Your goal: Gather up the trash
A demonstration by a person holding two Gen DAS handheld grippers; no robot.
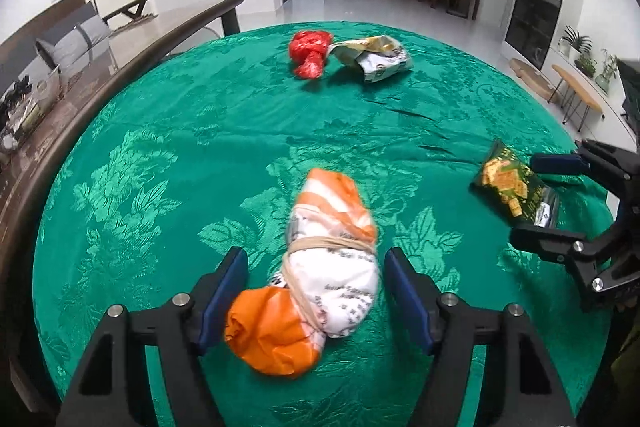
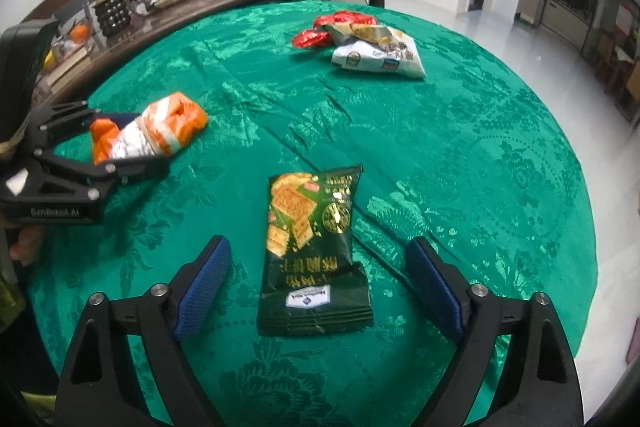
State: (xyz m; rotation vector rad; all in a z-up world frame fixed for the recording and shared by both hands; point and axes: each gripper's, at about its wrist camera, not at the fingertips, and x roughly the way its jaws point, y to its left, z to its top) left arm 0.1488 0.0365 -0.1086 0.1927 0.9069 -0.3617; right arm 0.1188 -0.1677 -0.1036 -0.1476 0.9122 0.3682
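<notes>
Left gripper [image 1: 314, 295]: your jaws straddle the orange bundle [image 1: 320, 267], one pad touching, not yet clamped. Right gripper [image 2: 320, 287]: apart around the cracker pack [image 2: 310, 251], ready for pickup.

A round bench [image 2: 500, 163] covered in a green cloth with a woven leaf and flower pattern fills the middle of both views; the cloth is creased in short ridges near its centre. Four pieces of trash lie on it. An orange-and-white plastic bag bundle [image 1: 320, 275], bound with a rubber band, lies low in the left wrist view. A dark green cracker packet [image 2: 312, 251] lies flat, low centre in the right wrist view, well apart from the bundle. Toward the far edge, a crumpled red plastic bag [image 1: 310, 53] touches a crumpled white-and-green snack bag [image 1: 374, 57].
</notes>
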